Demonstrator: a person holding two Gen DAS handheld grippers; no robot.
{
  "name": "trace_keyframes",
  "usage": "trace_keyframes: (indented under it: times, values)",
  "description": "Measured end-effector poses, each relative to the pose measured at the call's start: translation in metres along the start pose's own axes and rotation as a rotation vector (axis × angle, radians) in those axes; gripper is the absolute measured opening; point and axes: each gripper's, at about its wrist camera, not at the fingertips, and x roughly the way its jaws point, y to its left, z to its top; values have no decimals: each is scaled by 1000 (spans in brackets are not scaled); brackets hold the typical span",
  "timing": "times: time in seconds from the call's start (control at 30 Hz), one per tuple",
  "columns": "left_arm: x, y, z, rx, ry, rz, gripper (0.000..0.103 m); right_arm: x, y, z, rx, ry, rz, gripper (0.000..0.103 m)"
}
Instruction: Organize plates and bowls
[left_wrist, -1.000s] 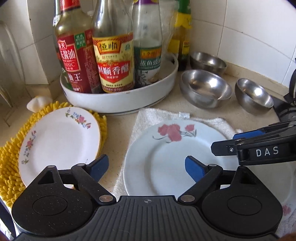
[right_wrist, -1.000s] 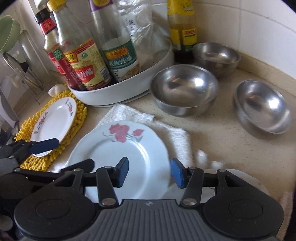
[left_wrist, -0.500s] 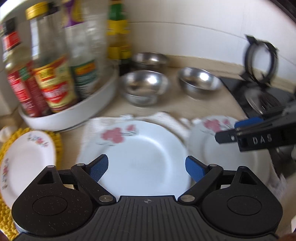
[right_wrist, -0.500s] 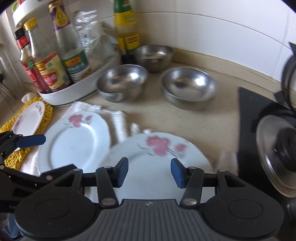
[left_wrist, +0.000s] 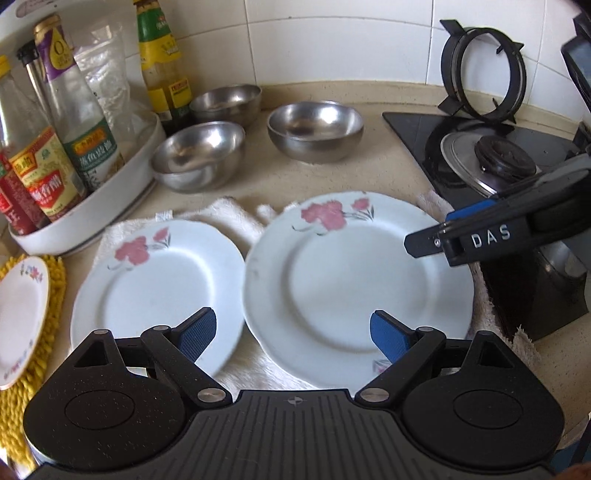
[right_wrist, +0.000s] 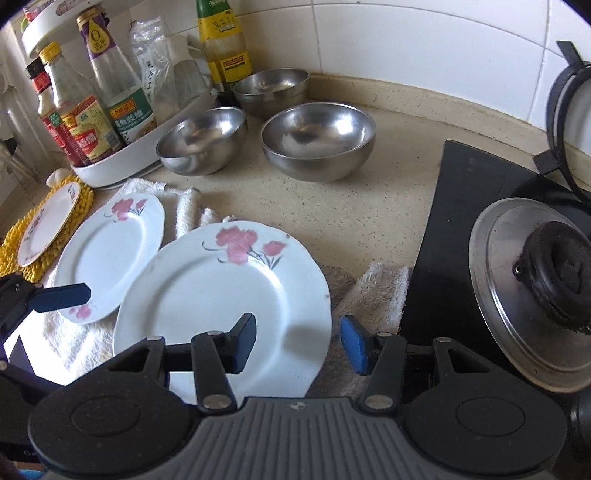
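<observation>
plates (left_wrist: 354, 280): white, pink flowers | bowls (left_wrist: 314, 129): silver | mat (right_wrist: 14, 243): yellow

The left gripper (left_wrist: 293, 334) points steeply downward, its blue-padded fingers (left_wrist: 195, 334) spread wide and empty. The right gripper (right_wrist: 298, 343) tilts down alike beside it, fingers (right_wrist: 352, 345) parted less widely, gripping nothing.

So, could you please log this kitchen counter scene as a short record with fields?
plates: large floral plate and medium floral plate on a white towel; small plate on a yellow mat
bowls: three steel bowls, unstacked
left gripper: open, empty
right gripper: open, empty, over large plate's rim
</observation>
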Motion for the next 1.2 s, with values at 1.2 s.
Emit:
trace_keyframes:
  times: [1.2]
  values:
    - [28,2,7,-184,53,16,78,11,-10,10,-86,54,140,62]
